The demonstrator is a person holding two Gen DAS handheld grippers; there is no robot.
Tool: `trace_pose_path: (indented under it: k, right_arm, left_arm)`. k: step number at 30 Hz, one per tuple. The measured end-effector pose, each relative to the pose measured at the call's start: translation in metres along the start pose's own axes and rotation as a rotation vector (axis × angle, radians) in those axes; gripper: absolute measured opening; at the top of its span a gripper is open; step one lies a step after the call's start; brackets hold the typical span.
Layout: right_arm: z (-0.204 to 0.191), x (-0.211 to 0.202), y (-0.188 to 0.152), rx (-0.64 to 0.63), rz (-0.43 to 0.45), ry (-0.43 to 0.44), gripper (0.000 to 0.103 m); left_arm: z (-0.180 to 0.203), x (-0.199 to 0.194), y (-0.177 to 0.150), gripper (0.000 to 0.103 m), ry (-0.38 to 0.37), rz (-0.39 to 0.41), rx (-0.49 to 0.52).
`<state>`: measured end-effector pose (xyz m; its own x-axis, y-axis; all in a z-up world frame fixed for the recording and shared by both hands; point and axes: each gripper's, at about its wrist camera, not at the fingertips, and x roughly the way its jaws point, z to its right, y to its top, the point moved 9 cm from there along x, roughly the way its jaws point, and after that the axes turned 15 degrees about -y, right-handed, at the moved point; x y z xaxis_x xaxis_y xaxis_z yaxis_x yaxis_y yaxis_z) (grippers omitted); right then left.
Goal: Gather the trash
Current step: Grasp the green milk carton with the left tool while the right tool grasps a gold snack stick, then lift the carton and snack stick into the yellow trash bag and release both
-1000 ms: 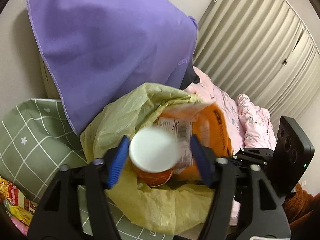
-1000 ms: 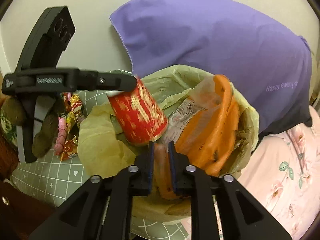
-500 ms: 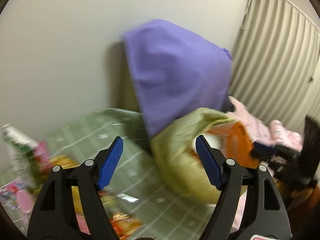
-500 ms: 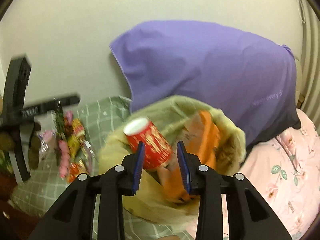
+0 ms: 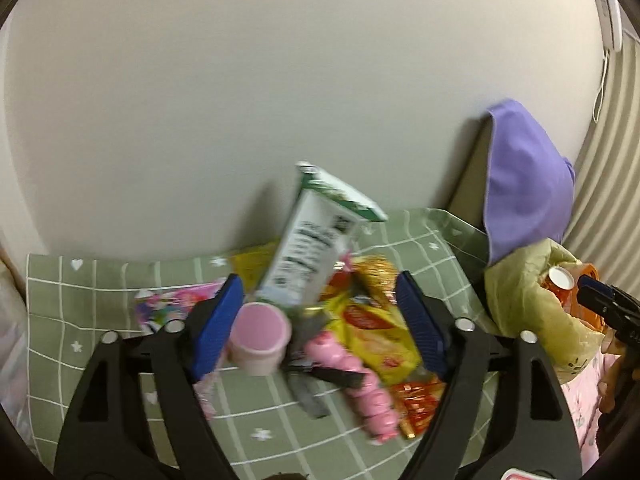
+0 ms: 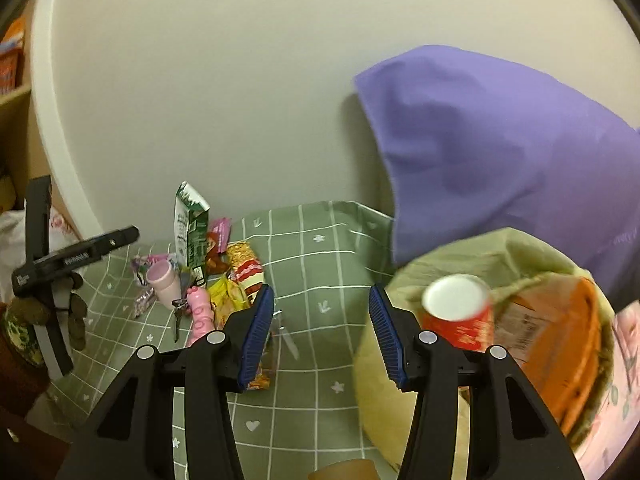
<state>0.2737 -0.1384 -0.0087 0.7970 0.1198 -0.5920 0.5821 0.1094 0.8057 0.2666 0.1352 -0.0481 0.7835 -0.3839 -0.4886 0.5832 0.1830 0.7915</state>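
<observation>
Red cup [image 6: 460, 314] lies in the yellow bag [image 6: 500, 256]; milk carton [image 5: 316, 240], pink cup [image 5: 260, 334] and wrappers [image 5: 376, 336] remain on the table [image 5: 100, 292]. Left tongs [image 5: 320, 324] and right tongs [image 6: 322, 336], jaws just opened wide, hold nothing.

Print on the milk carton [image 5: 316, 240] is smeared, unreadable. Wrappers [image 5: 376, 336] behind it blur together; brands can't be told. Pink cup [image 5: 260, 336] is partly covered by a blue gripper pad. In the right wrist view, the red cup [image 6: 460, 316] is blurred, its lower half sunk in the yellow trash bag [image 6: 500, 256]. Bag's right side is cut by the frame edge. Small dark item [image 6: 178, 308] beside the pink toy [image 6: 200, 312]: too small to identify.
</observation>
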Motion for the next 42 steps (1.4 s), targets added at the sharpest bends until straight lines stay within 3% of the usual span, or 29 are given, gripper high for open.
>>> trace_pose_path:
  k: [5, 12, 15, 17, 18, 19, 22, 26, 34, 39, 42]
  right_arm:
    - [-0.021, 0.008, 0.001, -0.018, 0.004, 0.031, 0.047]
    - [-0.029, 0.024, -0.001, -0.014, -0.017, 0.023, 0.047]
    - [-0.028, 0.032, -0.004, -0.011, -0.037, 0.006, 0.047]
    - [-0.03, 0.038, -0.006, -0.012, -0.057, 0.008, 0.047]
    - [-0.031, 0.041, -0.007, -0.013, -0.064, 0.013, 0.047]
    - [-0.033, 0.045, -0.008, -0.012, -0.073, 0.02, 0.047]
    - [-0.037, 0.056, -0.011, -0.009, -0.092, 0.018, 0.047]
    - [-0.055, 0.078, -0.013, -0.041, -0.123, 0.042, 0.047]
    - [-0.114, 0.13, 0.001, -0.195, -0.151, 0.11, 0.047]
    - [-0.14, 0.172, -0.001, -0.29, -0.225, 0.09, 0.046]
    - [-0.148, 0.193, -0.009, -0.319, -0.302, 0.097, 0.039]
  left_arm:
    - [-0.019, 0.01, 0.001, 0.079, -0.064, -0.038, -0.029]
    - [-0.011, 0.08, 0.019, 0.079, -0.087, -0.15, 0.085]
    - [-0.011, 0.107, 0.021, 0.079, -0.061, -0.199, 0.13]
    - [-0.013, 0.119, 0.023, 0.073, -0.048, -0.217, 0.139]
    - [-0.013, 0.121, 0.024, 0.06, -0.056, -0.223, 0.127]
    - [-0.013, 0.122, 0.025, 0.061, -0.063, -0.232, 0.104]
    - [-0.017, 0.11, 0.031, 0.06, -0.056, -0.197, 0.05]
    - [-0.023, 0.083, 0.038, 0.058, -0.106, -0.154, -0.007]
    - [-0.034, 0.042, 0.047, 0.057, -0.056, -0.11, -0.042]
    - [-0.042, 0.016, 0.051, 0.057, -0.029, -0.095, -0.029]
    - [-0.049, 0.008, 0.053, 0.057, -0.032, -0.09, -0.049]
